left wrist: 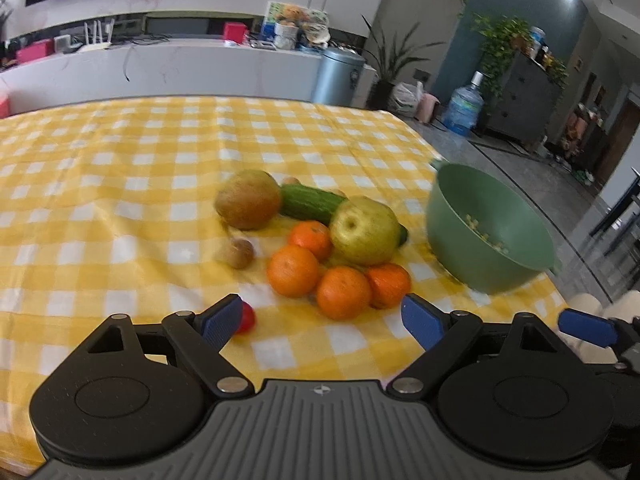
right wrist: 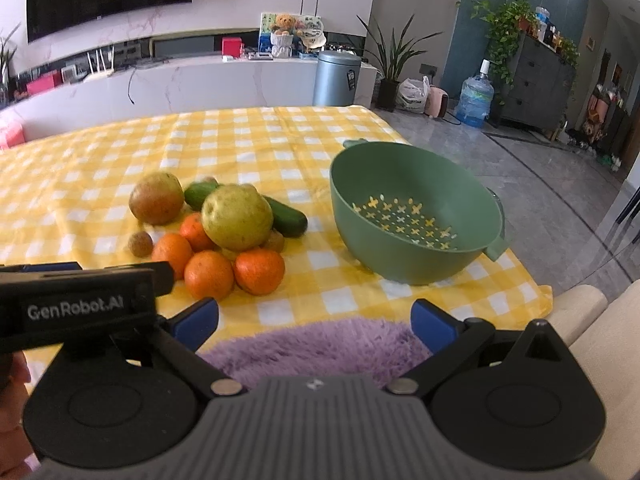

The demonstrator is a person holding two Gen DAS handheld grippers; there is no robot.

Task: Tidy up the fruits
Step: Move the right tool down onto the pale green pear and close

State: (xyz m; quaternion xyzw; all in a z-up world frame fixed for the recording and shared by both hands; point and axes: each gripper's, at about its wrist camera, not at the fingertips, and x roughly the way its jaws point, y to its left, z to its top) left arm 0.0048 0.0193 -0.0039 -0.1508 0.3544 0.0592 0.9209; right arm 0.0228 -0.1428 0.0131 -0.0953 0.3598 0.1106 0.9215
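Note:
A heap of fruit lies on the yellow checked tablecloth (left wrist: 120, 168): a reddish apple (left wrist: 247, 199), a yellow-green pear (left wrist: 363, 230), a cucumber (left wrist: 310, 201), several oranges (left wrist: 293, 270), a small brown fruit (left wrist: 239, 253) and a small red fruit (left wrist: 246, 319). A green colander (left wrist: 486, 232) stands right of the heap; it looks empty in the right wrist view (right wrist: 414, 210). My left gripper (left wrist: 322, 322) is open, just short of the oranges. My right gripper (right wrist: 314, 320) is open and empty near the table's front edge.
A purple fluffy cloth (right wrist: 320, 346) lies under my right gripper. The table's right edge runs just beyond the colander, with a cream chair (right wrist: 584, 312) beside it. The left gripper's body (right wrist: 80, 304) sits at my right gripper's left.

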